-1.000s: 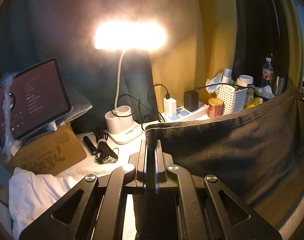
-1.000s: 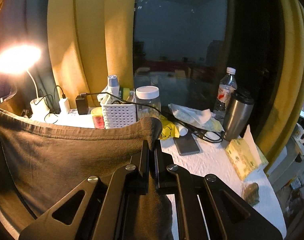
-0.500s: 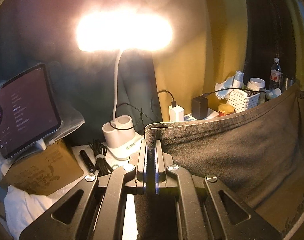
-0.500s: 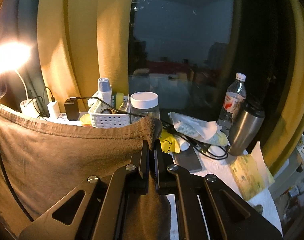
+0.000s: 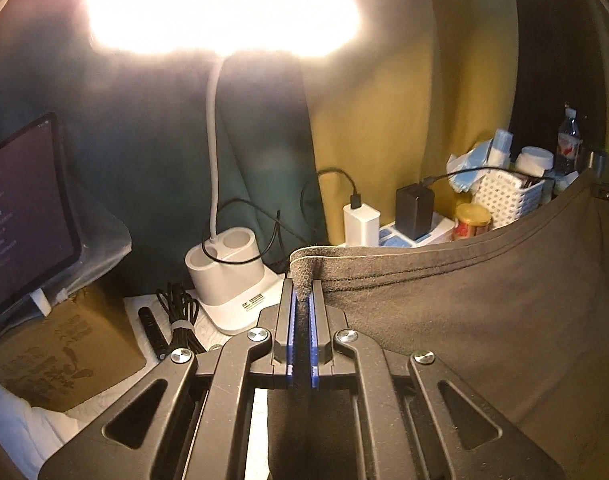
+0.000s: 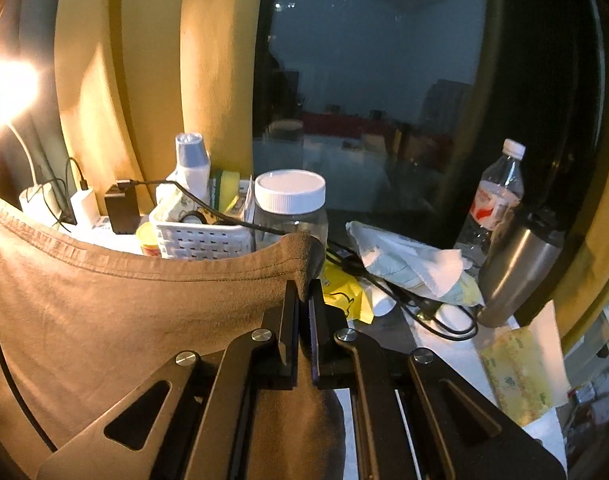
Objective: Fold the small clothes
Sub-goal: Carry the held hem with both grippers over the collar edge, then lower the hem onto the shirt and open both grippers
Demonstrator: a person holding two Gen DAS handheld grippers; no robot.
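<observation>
Both sets of tongs are clamped tight on cloth: the left tongs (image 5: 303, 292) pinch one corner of the dark grey garment (image 5: 484, 288), and the right tongs (image 6: 303, 292) pinch the opposite corner, with the stitched hem (image 6: 144, 268) strung between them like a slack line. That looks like the point of the hold: a corner in each grip lets the fabric hang open and flat in the air above the worktop (image 6: 456, 356), so creases can drop out before it is laid down for a fold. The hem sags in the middle, so I'd judge the spread isn't fully taut yet.

Just past the left grip sit a coiled black cable (image 5: 180, 320) and the white lamp base (image 5: 228, 272), its head (image 5: 224, 4) glaring overhead. A tablet (image 5: 24, 200) leans on a cardboard box (image 5: 60, 352) to the left.

Beyond the hem, clutter crowds the back: a power strip with chargers (image 5: 412, 216), a white basket (image 6: 200, 236), a clear jar (image 6: 290, 208), a water bottle (image 6: 496, 196) and a steel tumbler (image 6: 516, 268). Lowering the garment short of these seems wise, as those cords could snag it.
</observation>
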